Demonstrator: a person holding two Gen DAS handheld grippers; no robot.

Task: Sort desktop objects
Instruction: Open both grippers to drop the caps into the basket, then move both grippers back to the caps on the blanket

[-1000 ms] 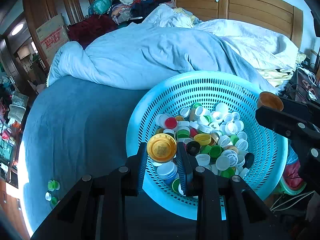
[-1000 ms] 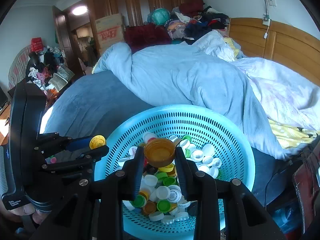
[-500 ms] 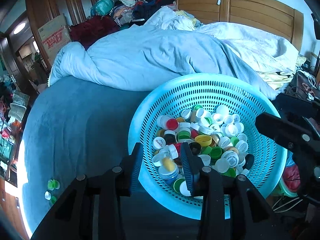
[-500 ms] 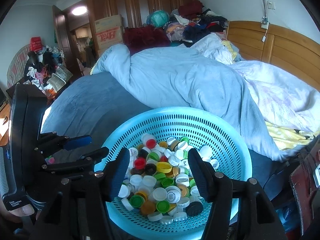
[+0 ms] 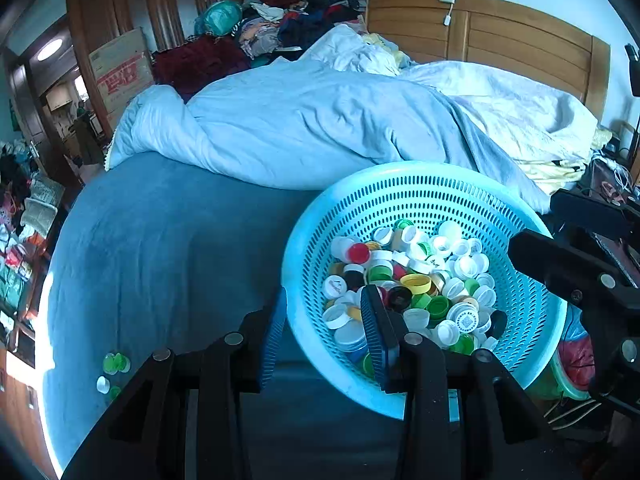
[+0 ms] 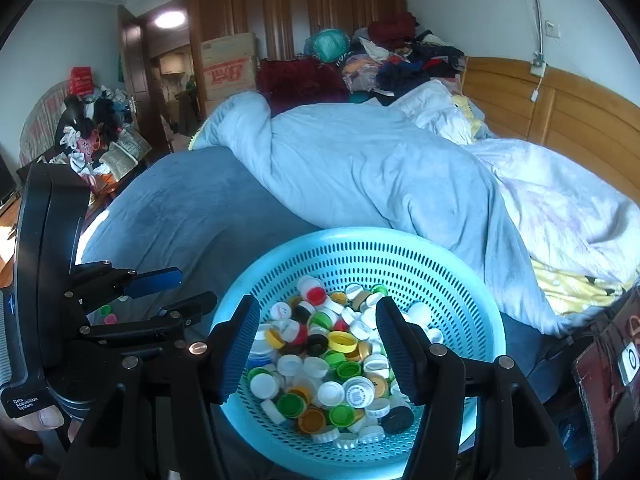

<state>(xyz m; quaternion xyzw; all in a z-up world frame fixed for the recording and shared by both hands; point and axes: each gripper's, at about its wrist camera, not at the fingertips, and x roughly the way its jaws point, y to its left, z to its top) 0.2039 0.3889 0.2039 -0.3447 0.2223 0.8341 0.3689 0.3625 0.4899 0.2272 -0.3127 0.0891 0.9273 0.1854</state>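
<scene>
A light blue perforated basket [image 5: 420,170] [image 6: 360,236] sits on the near edge of the bed, holding several bottle caps [image 5: 416,283] [image 6: 342,341] in white, green, yellow, red and black. My left gripper [image 5: 325,322] is open and empty and straddles the basket's near rim, one finger outside and one over the caps. It also shows at the left of the right wrist view as the left gripper [image 6: 178,293]. My right gripper [image 6: 317,320] hangs open and empty above the cap pile. A few green and white caps [image 5: 114,365] lie loose on the blue blanket.
The blue blanket [image 5: 160,248] covers the bed's near-left part. A bunched pale duvet [image 5: 320,128] lies behind the basket, with a wooden headboard [image 5: 500,40] beyond. Clothes and a cardboard box [image 6: 228,64] are piled at the back. A person's thumb [image 6: 44,420] holds the left gripper's handle.
Both grippers opened. The left let go of its yellow cap and the right its brown cap, and neither jaw holds one now. Both pulled back slightly from the pile.
</scene>
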